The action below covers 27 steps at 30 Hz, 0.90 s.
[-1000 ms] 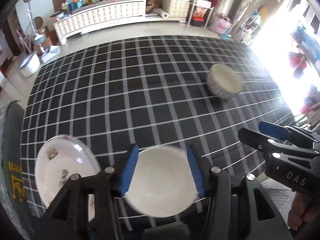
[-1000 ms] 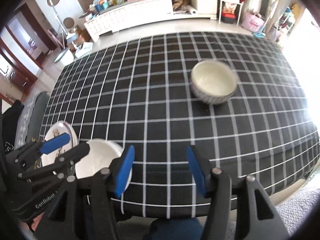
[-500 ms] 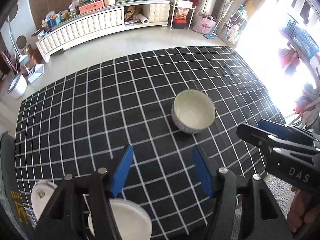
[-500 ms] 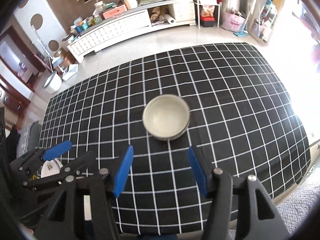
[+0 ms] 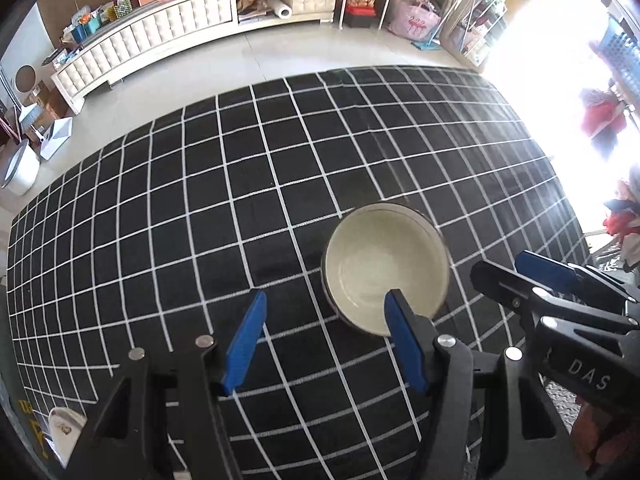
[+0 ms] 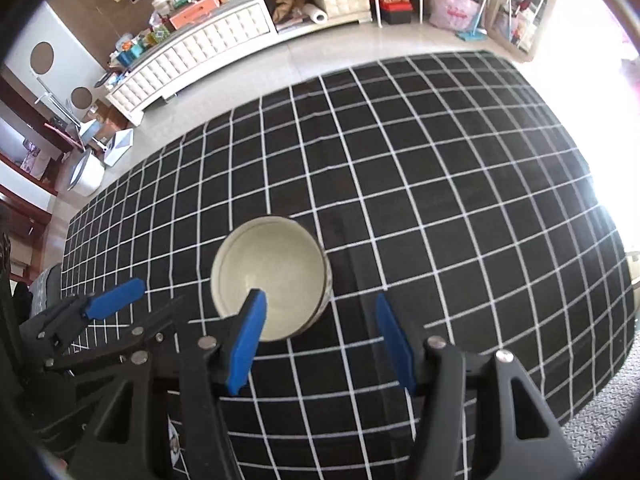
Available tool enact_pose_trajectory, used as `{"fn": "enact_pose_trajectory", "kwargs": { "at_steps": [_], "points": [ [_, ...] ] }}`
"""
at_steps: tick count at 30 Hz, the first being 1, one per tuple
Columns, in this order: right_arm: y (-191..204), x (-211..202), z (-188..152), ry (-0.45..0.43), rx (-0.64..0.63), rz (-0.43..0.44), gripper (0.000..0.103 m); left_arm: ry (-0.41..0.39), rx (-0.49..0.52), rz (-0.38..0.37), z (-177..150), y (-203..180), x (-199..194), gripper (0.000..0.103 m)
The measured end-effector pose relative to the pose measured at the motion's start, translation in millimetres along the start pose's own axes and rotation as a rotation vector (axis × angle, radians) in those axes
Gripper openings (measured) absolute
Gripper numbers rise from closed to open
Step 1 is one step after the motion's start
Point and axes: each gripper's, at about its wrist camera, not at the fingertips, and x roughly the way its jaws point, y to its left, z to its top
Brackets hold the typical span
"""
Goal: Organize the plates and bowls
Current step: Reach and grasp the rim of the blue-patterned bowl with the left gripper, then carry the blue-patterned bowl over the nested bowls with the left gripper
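On checked cloth (image 5: 200, 220): lone bowl (image 5: 384, 268); plate (image 5: 62, 426) near edge; both tongs (image 5: 324, 344) (image 6: 316, 340) parted, empty.

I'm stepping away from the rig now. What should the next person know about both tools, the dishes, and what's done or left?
Left tool: open, empty; its jaws have just been opening. Its right finger overlaps the bowl in view; contact can't be told.
Right tool: open, empty, its left finger over the same bowl.
The bowl stands upright on the checked cloth, nothing in it.
A patterned plate shows at the cloth's near left edge, mostly hidden.
Done: neither tool holds anything.
Left: probably grip the bowl and bring it to the other dishes.
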Motion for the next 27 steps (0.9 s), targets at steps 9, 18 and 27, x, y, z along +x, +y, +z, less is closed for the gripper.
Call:
{"fn": "enact_pose_trajectory", "kwargs": {
  "at_steps": [9,18,27],
  "points": [
    [-1.3,33.2,8.9,0.019,-0.027,-0.001,0.061,0.05,-0.019,0.007,9.7,6.8,49.1,0.058],
    [2.0,51.6,0.9,0.07,-0.035,0.03,0.023,0.095,-0.018,-0.037,4.6,6.3,72.9,0.017],
    [-5.5,46.9,-1.8,0.063,-0.035,0.012,0.013,0.059,-0.001,-0.011,-3.0,0.5,78.0,0.01]
  ]
}}
